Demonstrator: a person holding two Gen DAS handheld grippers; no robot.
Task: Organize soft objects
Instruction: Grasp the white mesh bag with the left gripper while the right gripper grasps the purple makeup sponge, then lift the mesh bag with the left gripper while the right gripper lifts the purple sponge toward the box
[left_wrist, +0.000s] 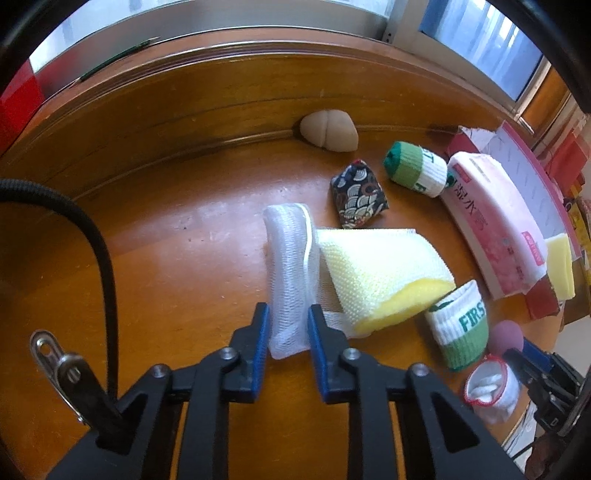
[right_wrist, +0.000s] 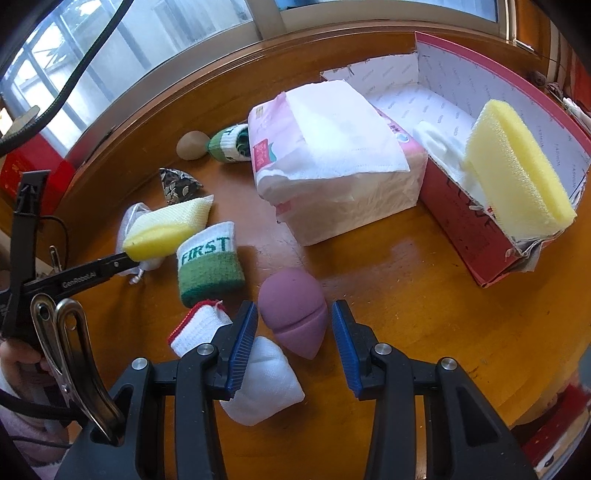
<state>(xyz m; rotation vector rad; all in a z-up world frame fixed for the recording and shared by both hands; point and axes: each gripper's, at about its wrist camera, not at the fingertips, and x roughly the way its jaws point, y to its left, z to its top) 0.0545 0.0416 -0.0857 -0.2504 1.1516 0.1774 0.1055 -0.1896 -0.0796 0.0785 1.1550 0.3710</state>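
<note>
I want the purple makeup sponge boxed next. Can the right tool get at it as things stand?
Probably yes. The purple makeup sponge lies on the table right ahead of the right tool, between its open jaws with nothing on top. The white sock crowds only the left finger.

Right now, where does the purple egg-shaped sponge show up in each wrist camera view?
Left wrist view: the purple egg-shaped sponge peeks in at the lower right edge, just right of the green and white FIRST sock.
Right wrist view: the purple egg-shaped sponge lies low in the centre, between the open fingers of the right gripper.
Shared landmark: the FIRST sock, directly left of the sponge.
</note>
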